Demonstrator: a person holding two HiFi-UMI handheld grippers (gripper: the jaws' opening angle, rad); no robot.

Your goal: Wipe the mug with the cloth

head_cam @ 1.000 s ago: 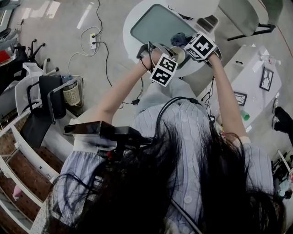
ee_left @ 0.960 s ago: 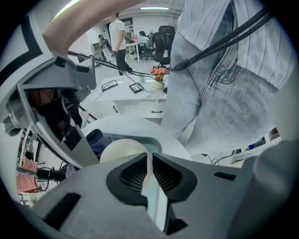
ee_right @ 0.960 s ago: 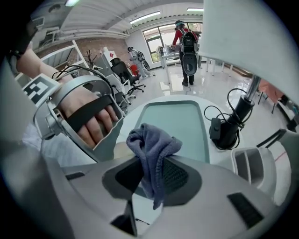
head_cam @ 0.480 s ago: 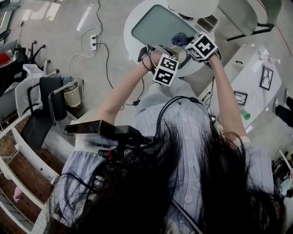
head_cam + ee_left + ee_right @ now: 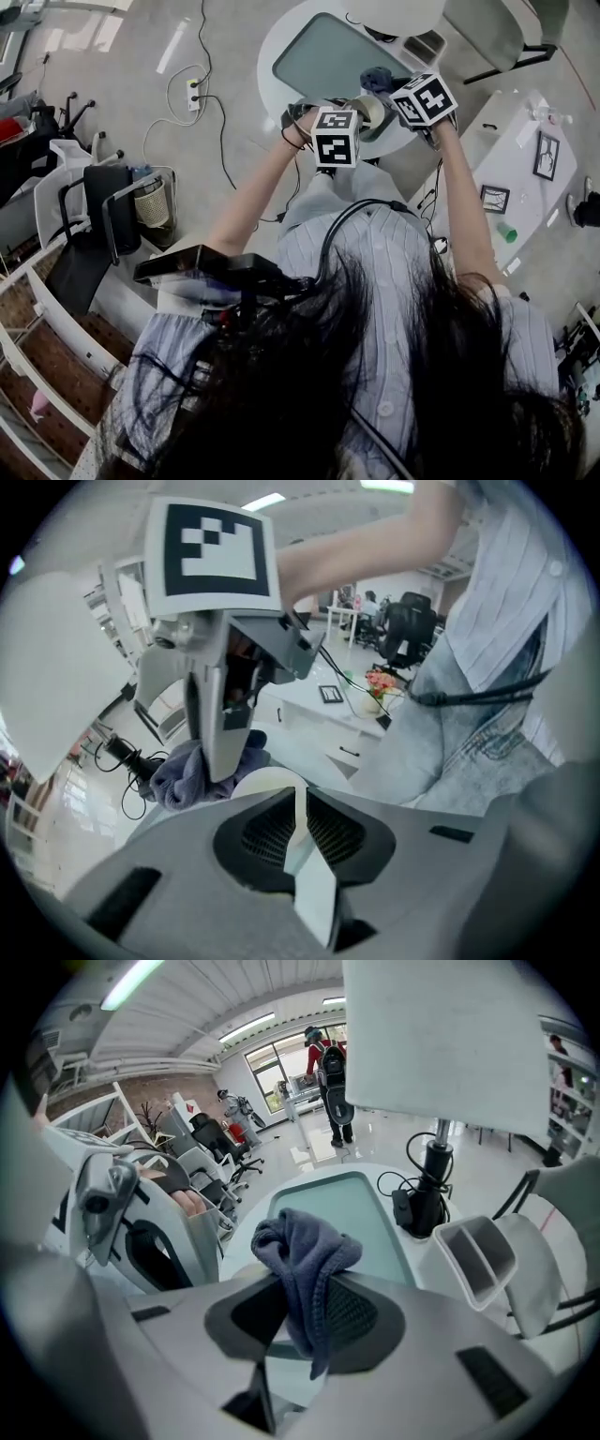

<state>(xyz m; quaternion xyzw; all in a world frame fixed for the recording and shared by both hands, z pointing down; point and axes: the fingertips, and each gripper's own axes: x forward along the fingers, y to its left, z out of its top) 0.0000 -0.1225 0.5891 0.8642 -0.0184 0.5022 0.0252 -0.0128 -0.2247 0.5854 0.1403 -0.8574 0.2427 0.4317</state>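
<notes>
The left gripper (image 5: 300, 810) is clamped tight on the wall of the cream mug (image 5: 265, 782), held over the near edge of the round table (image 5: 265, 45). The right gripper (image 5: 302, 1314) pinches the blue-grey cloth (image 5: 305, 1246) just beside the mug.

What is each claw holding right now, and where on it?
Left claw is shut on the mug, pinching a thin edge, apparently the wall at the rim. Right claw is shut on the cloth, gripped mid-fold with the bunch above.
</notes>
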